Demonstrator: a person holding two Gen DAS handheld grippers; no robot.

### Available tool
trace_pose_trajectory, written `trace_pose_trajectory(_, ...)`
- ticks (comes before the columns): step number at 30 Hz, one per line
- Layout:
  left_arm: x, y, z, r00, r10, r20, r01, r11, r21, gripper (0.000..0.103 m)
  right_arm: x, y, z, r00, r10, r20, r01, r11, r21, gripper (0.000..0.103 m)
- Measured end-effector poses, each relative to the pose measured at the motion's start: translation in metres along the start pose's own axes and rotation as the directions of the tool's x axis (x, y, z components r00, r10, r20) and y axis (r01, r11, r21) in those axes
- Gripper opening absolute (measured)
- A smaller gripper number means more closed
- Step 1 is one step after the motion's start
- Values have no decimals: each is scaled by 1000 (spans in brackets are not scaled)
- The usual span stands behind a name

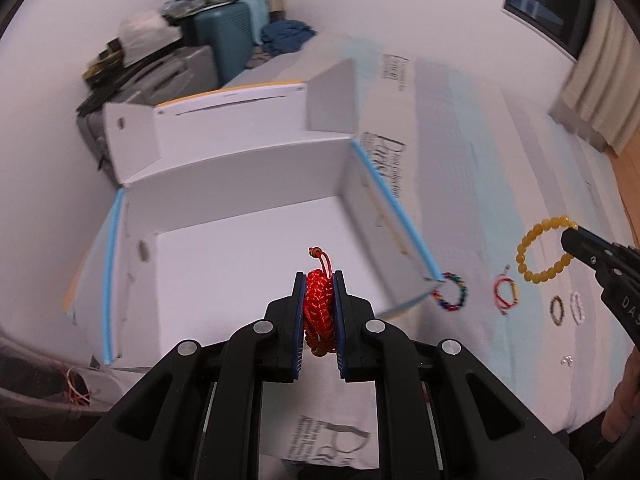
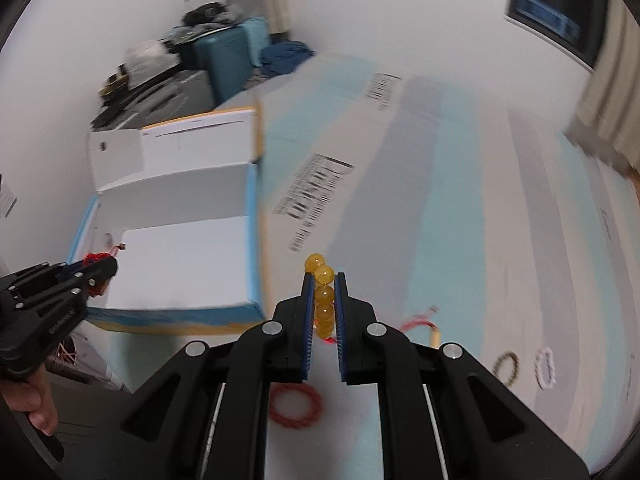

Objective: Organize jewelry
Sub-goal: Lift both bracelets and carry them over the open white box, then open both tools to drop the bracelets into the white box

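Note:
My left gripper (image 1: 319, 280) is shut on a red braided cord bracelet (image 1: 318, 304), held over the floor of an open white cardboard box (image 1: 240, 268) with blue edges. In the right wrist view the same gripper (image 2: 105, 261) shows at the left, by the box (image 2: 180, 264). My right gripper (image 2: 324, 280) is shut on a yellow bead bracelet (image 2: 323, 296), which hangs in the air over the striped bed cover, to the right of the box. The left wrist view shows that bracelet (image 1: 544, 246) as a full ring dangling from the right gripper's tip (image 1: 570, 240).
On the cover lie a multicolour bead bracelet (image 1: 452, 292), a red and yellow cord bracelet (image 1: 506, 294), a dark ring (image 1: 557, 309), a white ring (image 1: 577, 306) and a red bracelet (image 2: 296, 404). Suitcases (image 1: 224, 36) and clothes stand against the far wall. A hand (image 2: 32, 404) holds the left gripper.

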State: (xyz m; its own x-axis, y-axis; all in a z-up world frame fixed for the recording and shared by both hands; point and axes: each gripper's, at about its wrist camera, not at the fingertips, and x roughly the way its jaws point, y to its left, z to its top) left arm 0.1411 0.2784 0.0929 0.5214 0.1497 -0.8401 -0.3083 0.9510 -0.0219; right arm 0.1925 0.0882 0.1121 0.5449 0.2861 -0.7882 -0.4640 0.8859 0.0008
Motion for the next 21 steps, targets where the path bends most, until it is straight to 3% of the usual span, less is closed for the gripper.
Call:
trace_pose_trajectory(7, 9, 50, 2, 999, 47, -25, -48, 998, -49, 12, 29, 64, 23, 998, 61, -24, -63, 995, -82, 9)
trace_pose_trajectory(12, 32, 81, 3, 995, 72, -71, -78, 993, -89, 12, 68, 97, 27, 992, 81, -98, -93, 988, -123, 9)
trace_pose_trajectory(21, 88, 98, -2, 981, 62, -183, -86, 988, -126, 12, 130, 113, 21, 977, 55, -204, -82, 989, -124, 9)
